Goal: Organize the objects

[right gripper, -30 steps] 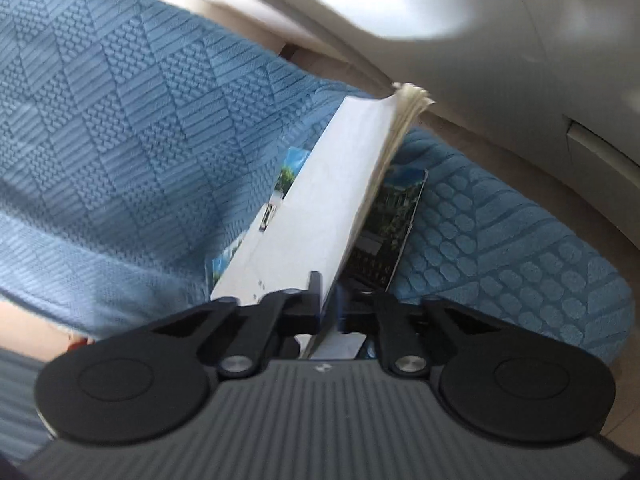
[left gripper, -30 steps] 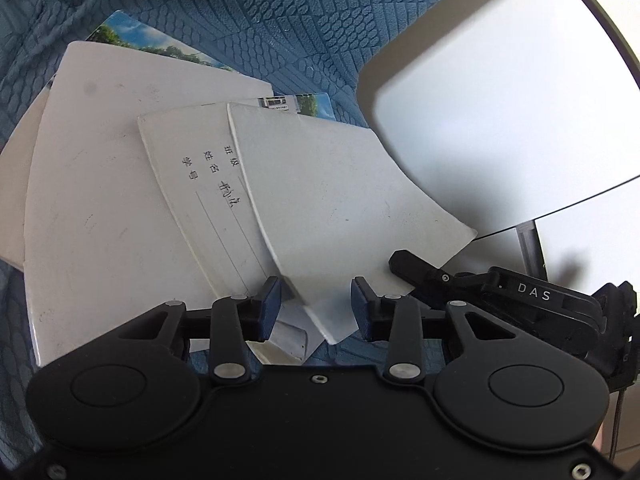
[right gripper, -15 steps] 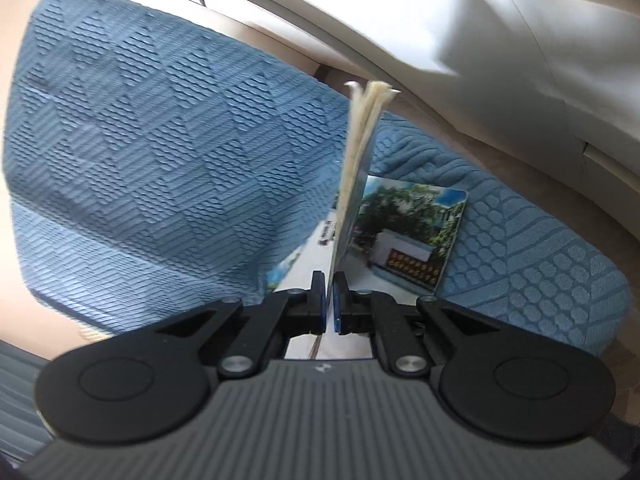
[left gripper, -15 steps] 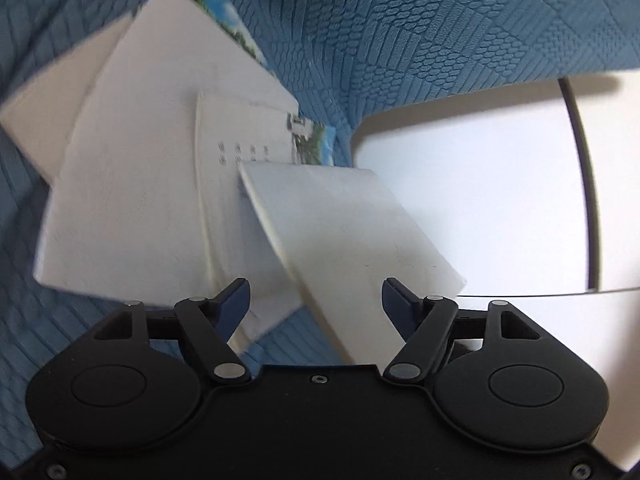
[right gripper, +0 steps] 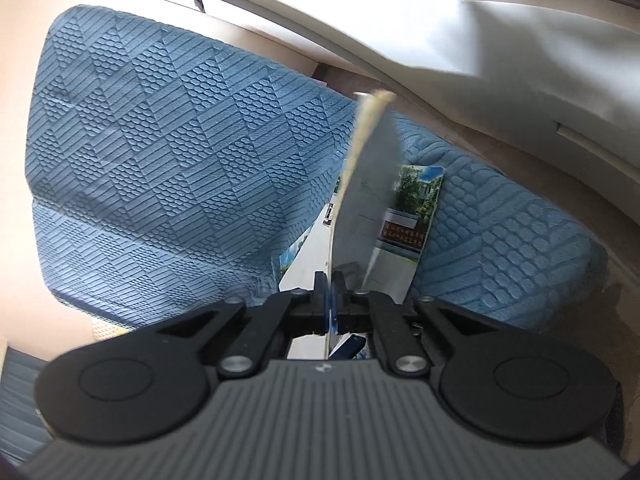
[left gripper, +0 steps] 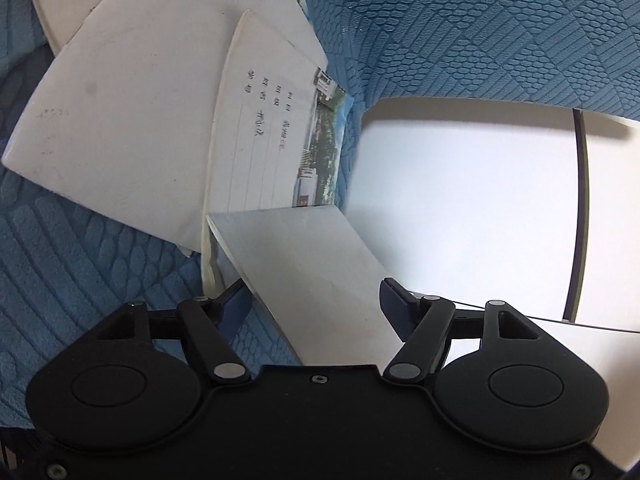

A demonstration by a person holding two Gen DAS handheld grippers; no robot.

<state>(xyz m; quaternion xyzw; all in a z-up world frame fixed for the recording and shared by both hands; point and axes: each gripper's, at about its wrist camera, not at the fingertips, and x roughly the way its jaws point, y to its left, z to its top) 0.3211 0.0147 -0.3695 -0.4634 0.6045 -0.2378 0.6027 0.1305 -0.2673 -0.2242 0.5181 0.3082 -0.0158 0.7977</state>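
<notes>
Several thin white notebooks lie fanned on a blue quilted cover. In the left wrist view a large white one point(left gripper: 132, 120) sits at the left, and one with handwritten lines and a photo cover point(left gripper: 276, 140) overlaps it. A plain white booklet point(left gripper: 308, 272) is raised in front of them, between the jaws of my open left gripper point(left gripper: 316, 300), which does not touch it. My right gripper point(right gripper: 331, 300) is shut on that white booklet point(right gripper: 368, 176) and holds it edge-on and upright above a photo-cover notebook point(right gripper: 412, 208).
The blue textured bed cover point(right gripper: 168, 168) spreads to the left and behind. A white cabinet panel with a dark seam point(left gripper: 480, 200) stands to the right of the bed. Pale floor and white furniture edges point(right gripper: 500, 40) lie beyond the bed.
My left gripper opened wide and let go of the white booklet. My right gripper, still shut on it, turned it from tilted to upright and lifted it.
</notes>
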